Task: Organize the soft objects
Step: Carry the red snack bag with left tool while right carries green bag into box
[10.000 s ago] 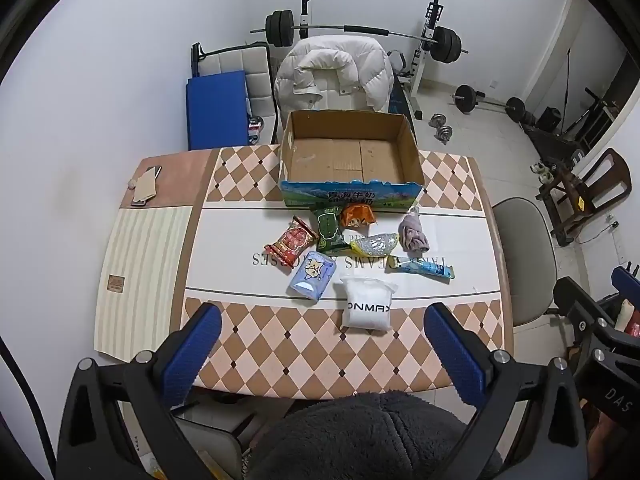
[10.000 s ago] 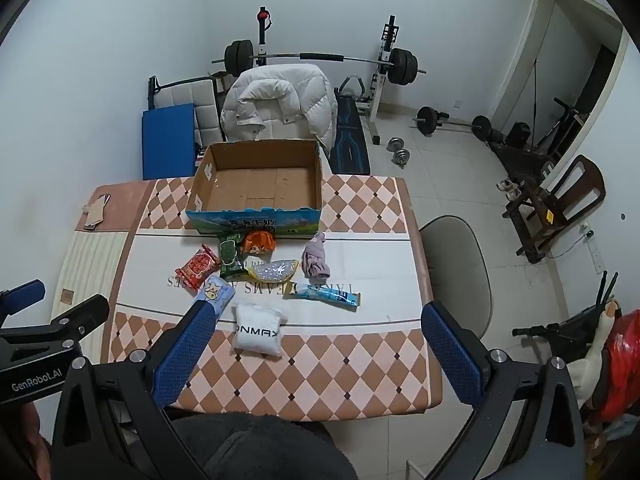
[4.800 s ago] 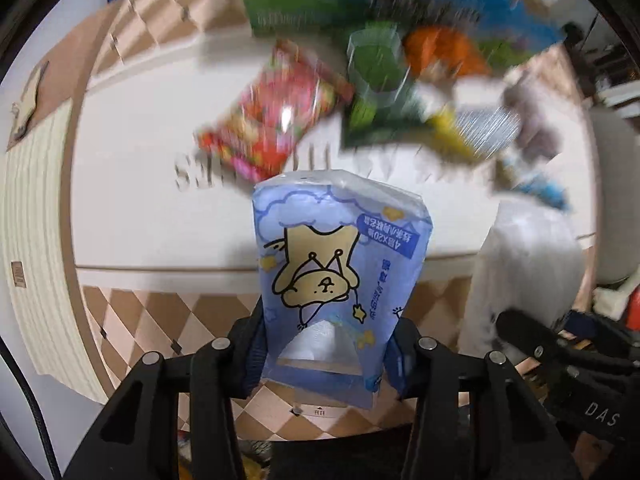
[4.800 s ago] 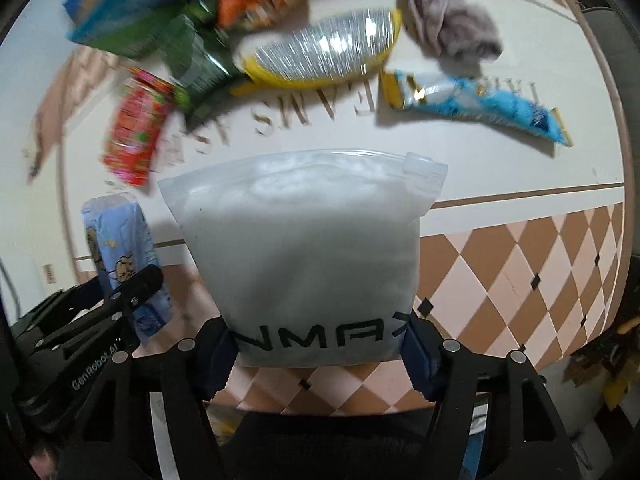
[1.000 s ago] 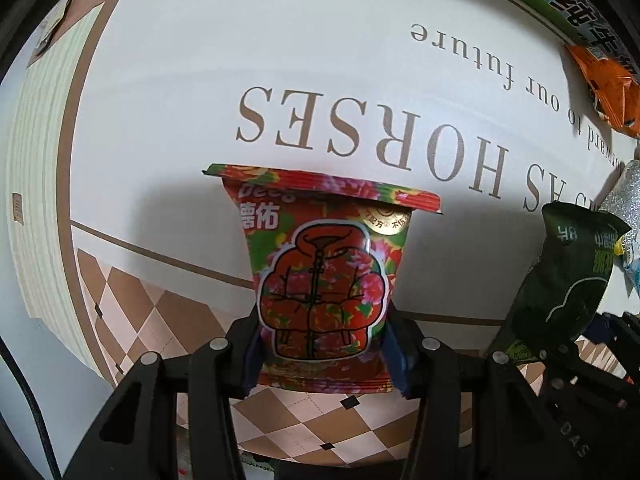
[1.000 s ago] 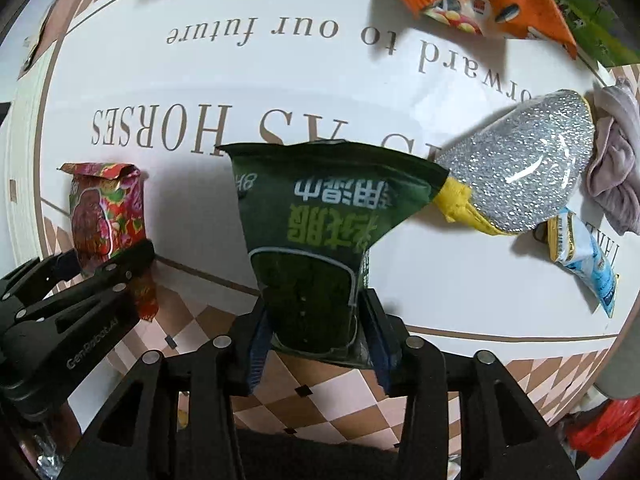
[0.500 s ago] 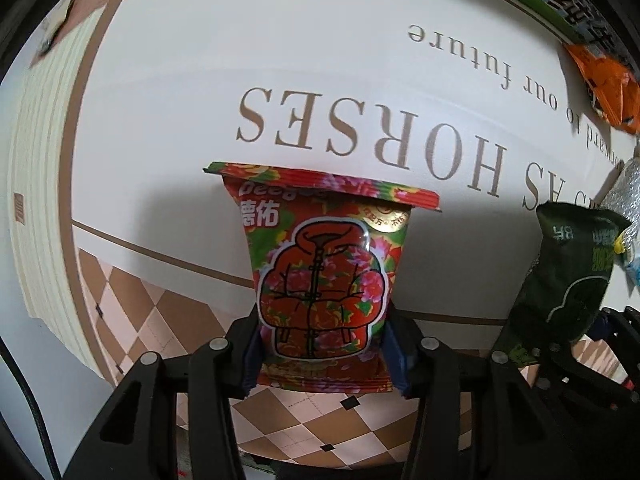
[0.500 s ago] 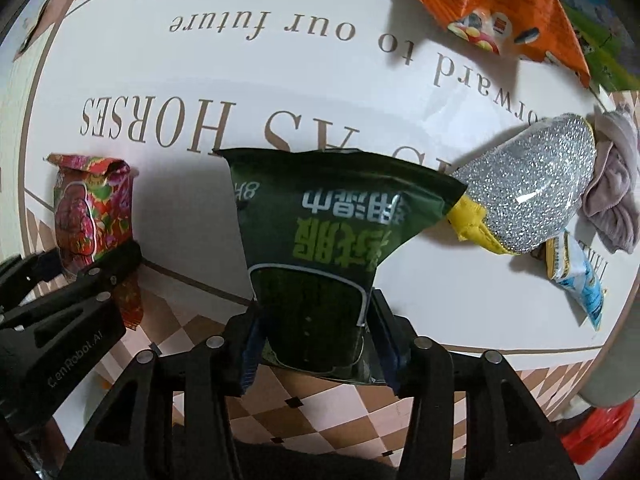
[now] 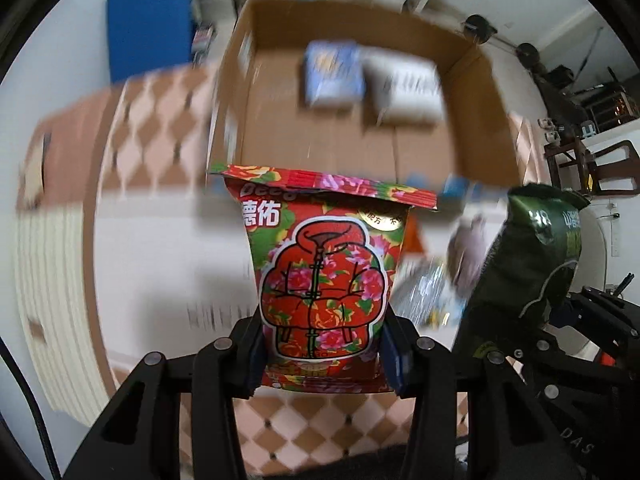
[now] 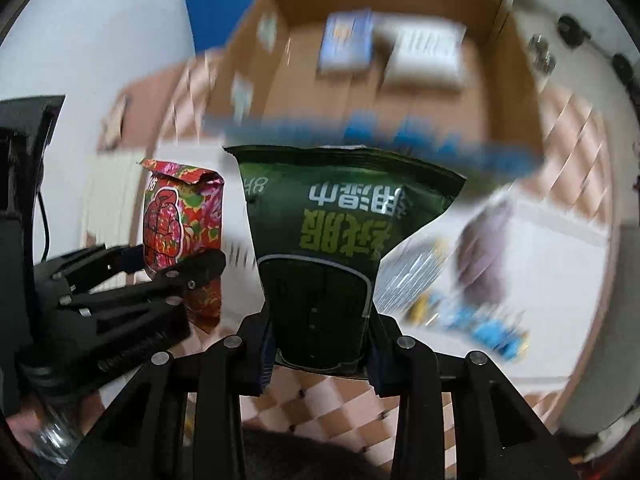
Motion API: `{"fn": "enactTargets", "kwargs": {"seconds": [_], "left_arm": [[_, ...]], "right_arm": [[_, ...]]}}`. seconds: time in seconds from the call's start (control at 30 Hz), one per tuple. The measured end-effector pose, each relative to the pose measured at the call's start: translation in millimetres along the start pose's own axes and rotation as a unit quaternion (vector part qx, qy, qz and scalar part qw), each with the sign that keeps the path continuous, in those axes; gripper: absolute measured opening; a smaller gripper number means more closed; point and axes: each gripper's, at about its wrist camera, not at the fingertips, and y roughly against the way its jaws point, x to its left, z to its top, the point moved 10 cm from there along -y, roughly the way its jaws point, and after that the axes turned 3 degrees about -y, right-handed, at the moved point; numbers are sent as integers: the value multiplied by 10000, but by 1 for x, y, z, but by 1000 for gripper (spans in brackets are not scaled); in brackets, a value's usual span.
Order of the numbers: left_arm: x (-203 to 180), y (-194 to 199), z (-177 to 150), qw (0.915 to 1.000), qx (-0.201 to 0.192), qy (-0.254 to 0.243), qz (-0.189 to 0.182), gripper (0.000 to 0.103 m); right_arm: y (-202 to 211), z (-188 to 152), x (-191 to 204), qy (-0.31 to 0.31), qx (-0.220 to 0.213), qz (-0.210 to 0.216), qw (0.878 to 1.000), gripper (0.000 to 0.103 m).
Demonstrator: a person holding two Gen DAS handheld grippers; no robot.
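Note:
My left gripper (image 9: pixel 322 354) is shut on a red floral snack packet (image 9: pixel 324 276), held up above the table. My right gripper (image 10: pixel 320 350) is shut on a dark green packet (image 10: pixel 336 248), also lifted; it shows at the right of the left wrist view (image 9: pixel 528 264). The red packet shows in the right wrist view (image 10: pixel 180 232). Ahead is an open cardboard box (image 9: pixel 472 160) holding a blue tissue pack (image 9: pixel 332 74) and a white bag (image 9: pixel 404 92). The view is motion-blurred.
On the white table (image 10: pixel 560 248) remain a silver pouch (image 10: pixel 412 276), a grey-mauve cloth (image 10: pixel 484 240), a light blue packet (image 10: pixel 488 332) and an orange packet (image 9: pixel 414 236). A blue pad (image 9: pixel 148 20) and gym equipment stand beyond the table.
Both grippers have lifted their packets off the table and swung up toward the box, which now fills the upper view. Ten seconds ago the box was empty.

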Motion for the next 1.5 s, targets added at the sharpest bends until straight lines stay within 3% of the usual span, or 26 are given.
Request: {"fn": "enactTargets", "kwargs": {"seconds": [0.1,0.3,0.5,0.73,0.9,0.93,0.97,1.0,1.03,1.1,1.23,1.33,1.5], "left_arm": [[1,1,59,9995,25,-139,275,44],[18,-51,116,9947,943,-24,400,44],[35,-100,125,9830,1725,-19,622,44],[47,-128,119,9749,2125,-9,669,44],[53,-136,110,9716,2277,355,545,45],[54,-136,108,9714,2292,398,481,45],[53,-134,108,9715,2291,412,439,52],[54,-131,108,9722,2260,418,444,55],[56,-128,108,9735,2197,380,518,61],[57,-124,108,9750,2137,354,490,72],[54,-112,104,9784,1995,363,405,73],[49,-98,104,9828,1784,264,390,95],[29,-66,106,9907,1274,189,432,96]], "right_arm": [[19,50,-25,-111,-219,-5,9997,38],[-18,125,-49,-370,93,219,9990,38],[-94,166,-56,-370,694,304,9964,38],[-143,170,-44,-438,1110,527,9915,38],[-157,171,-38,-339,1300,599,9891,40],[-159,171,-38,-329,1349,606,9885,42],[-162,170,-38,-307,1390,591,9881,44],[-163,170,-40,-286,1403,579,9880,60],[-163,170,-40,-291,1390,564,9883,82],[-163,170,-46,-300,1322,387,9900,90],[-155,170,-54,-365,1265,282,9909,91],[-146,168,-62,-361,1127,92,9929,103],[-108,176,-81,-282,714,-302,9966,103]]}}
